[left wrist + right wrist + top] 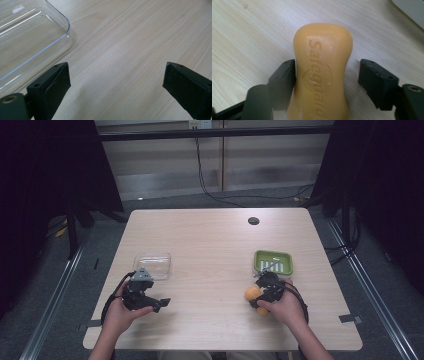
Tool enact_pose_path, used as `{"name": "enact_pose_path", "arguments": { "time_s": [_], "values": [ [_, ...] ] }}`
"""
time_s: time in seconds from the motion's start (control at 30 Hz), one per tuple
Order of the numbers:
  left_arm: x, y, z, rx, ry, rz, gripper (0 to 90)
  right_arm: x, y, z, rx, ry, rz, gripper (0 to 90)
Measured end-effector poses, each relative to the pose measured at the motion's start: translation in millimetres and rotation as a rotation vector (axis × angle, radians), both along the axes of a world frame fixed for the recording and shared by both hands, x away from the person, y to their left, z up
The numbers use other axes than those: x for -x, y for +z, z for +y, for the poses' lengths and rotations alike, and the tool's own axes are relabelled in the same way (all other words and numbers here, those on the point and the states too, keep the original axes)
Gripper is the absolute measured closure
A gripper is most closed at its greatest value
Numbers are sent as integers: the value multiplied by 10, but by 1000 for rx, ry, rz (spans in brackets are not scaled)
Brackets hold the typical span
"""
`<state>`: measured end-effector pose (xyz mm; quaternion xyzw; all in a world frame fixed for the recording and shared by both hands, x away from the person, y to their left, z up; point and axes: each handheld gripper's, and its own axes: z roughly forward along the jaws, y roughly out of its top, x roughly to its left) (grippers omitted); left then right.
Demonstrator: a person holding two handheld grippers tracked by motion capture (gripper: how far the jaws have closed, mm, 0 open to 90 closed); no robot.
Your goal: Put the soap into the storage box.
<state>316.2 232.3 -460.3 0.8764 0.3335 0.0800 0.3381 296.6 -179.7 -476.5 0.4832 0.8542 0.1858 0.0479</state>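
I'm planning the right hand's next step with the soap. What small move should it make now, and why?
Probably close the right gripper on the soap. The bar already lies between its jaws: one touches the soap's side, the other stands off with a gap, so nothing grips it yet. The green tray sits just beyond, a likely place for it.

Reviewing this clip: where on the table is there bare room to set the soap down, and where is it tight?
Free: the far half of the table, apart from the small dark disc, and the middle strip between the clear container and the green dish. Tight: around the right tool, where the soap lies just short of that dish.
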Motion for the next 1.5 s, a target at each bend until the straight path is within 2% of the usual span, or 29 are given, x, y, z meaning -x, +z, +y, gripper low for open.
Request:
{"name": "enact_pose_path", "arguments": {
  "time_s": [0.07, 0.17, 0.23, 0.3, 0.4, 0.5, 0.57, 0.63, 0.77, 0.87, 1.0, 1.07, 1.17, 1.3, 1.4, 1.5],
  "values": [
    [-1, -4, 0, 3, 1, -1, 69, 10, 11, 12, 1, -10, 16, 355],
    [2, -7, -4, -2, 0, 4, 69, 9, 14, 37, 26, 13, 7, 385],
    [2, -5, -2, -5, -2, 2, 69, 3, 25, 63, 52, 8, 5, 472],
    [7, -5, 2, 0, 2, 1, 69, -4, 32, 61, 53, 3, 10, 492],
    [18, -3, 10, -1, 7, 7, 70, -30, 43, 56, 57, -7, 43, 497],
    [27, -4, 14, 4, 8, 8, 69, -54, 49, 65, 78, 7, 52, 501],
    [26, 1, 16, 7, 9, 5, 70, -82, 61, 84, 87, 9, 79, 504],
    [21, 10, 21, 1, 9, 6, 70, -84, 64, 89, 82, 5, 87, 505],
    [9, 14, 27, 11, 14, 2, 70, -101, 72, 67, 65, 30, 118, 506],
    [4, 14, 30, 20, 19, -1, 70, -108, 72, 33, 54, 41, 124, 505],
    [-3, 15, 38, 7, 15, 4, 70, -114, 80, 12, 34, 58, 142, 506],
    [-4, 9, 39, 19, 15, 0, 70, -127, 101, -7, 25, 82, 143, 506],
    [-6, 14, 48, 17, 14, -2, 70, -132, 137, -19, 23, 90, 139, 506],
    [-5, 10, 51, 15, 12, 1, 70, -148, 208, -56, 38, 103, 146, 506],
    [-8, 17, 54, 2, 12, 0, 70, -159, 279, -120, 18, 112, 139, 506],
    [-11, 8, 54, 8, 12, -4, 70, -169, 301, -149, 16, 117, 137, 506]
  ]
}}
